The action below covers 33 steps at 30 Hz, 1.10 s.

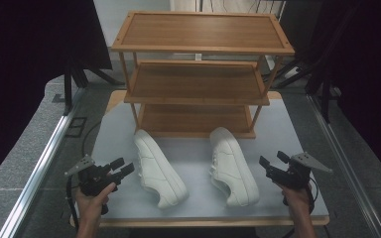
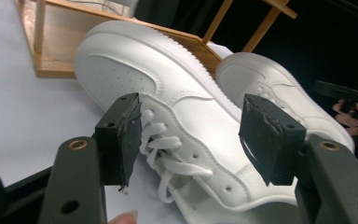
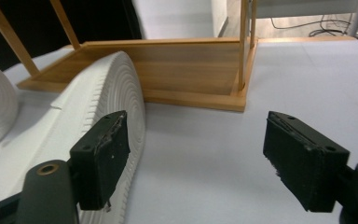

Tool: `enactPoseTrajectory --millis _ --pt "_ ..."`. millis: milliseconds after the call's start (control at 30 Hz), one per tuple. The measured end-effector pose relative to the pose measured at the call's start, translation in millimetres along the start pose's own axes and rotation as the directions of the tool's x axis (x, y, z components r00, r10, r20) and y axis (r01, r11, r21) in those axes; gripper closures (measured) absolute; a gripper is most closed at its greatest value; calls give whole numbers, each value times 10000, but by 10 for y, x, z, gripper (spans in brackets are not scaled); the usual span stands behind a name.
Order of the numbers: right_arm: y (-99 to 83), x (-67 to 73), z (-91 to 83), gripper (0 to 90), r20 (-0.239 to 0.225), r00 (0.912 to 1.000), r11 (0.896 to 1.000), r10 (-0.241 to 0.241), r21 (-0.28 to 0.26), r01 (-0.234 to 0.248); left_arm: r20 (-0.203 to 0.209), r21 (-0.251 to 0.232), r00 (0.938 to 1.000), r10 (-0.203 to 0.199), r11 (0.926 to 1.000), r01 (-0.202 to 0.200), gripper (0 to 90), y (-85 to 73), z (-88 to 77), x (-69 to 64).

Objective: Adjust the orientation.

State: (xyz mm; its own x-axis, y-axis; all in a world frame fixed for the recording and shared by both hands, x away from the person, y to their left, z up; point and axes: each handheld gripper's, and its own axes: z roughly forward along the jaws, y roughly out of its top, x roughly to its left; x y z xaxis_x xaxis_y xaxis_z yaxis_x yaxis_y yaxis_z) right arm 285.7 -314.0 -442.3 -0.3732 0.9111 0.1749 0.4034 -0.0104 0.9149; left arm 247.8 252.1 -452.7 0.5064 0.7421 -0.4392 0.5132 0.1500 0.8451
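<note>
Sneakers, two white ones [image 1: 159, 168] [image 1: 233, 166], are laid on their sides before a wooden rack [image 1: 198, 74]. Left gripper [image 1: 121, 167] and right gripper [image 1: 273, 163] are held wide open, empty, just outside each shoe. Smooth curved uppers could probably be squeezed out of a shallow pinch.

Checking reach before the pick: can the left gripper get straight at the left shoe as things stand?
Probably yes. The left gripper is open, just beside the left shoe, and the left gripper view shows that shoe's laces between the jaws with nothing in between.
</note>
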Motion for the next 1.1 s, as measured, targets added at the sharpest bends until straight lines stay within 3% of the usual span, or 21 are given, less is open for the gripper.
enactPoseTrajectory --millis 267,300,400,567,767,933,1100 --pt "26 -46 -79 288 -74 9999 9999 106 -7 -106 -382 -102 9993 -10 9999 6 414 -41 -9 -35" --pt "42 -48 -97 294 20 10000 10000 52 -79 -52 -621 -80 9980 -109 9999 104 437 -52 -34 -39" --pt "63 -34 -116 295 72 10000 9999 0 -118 1 -786 -21 9967 -180 9998 179 505 -73 -80 -45" --pt "61 3 -128 295 14 9999 9999 -132 -29 132 -688 43 9976 -53 10000 56 684 -67 -158 -81" --pt "36 -43 -109 295 98 10000 9999 4 123 -5 -770 113 9970 -14 9999 23 837 -84 -154 -104" --pt "11 -78 -109 298 262 9991 9993 333 170 -337 -677 332 9977 -46 9994 68 888 -119 -149 -147" --pt "2 -68 -137 298 295 9990 9994 329 123 -333 -579 366 9983 99 9993 -78 896 -183 -190 -275"
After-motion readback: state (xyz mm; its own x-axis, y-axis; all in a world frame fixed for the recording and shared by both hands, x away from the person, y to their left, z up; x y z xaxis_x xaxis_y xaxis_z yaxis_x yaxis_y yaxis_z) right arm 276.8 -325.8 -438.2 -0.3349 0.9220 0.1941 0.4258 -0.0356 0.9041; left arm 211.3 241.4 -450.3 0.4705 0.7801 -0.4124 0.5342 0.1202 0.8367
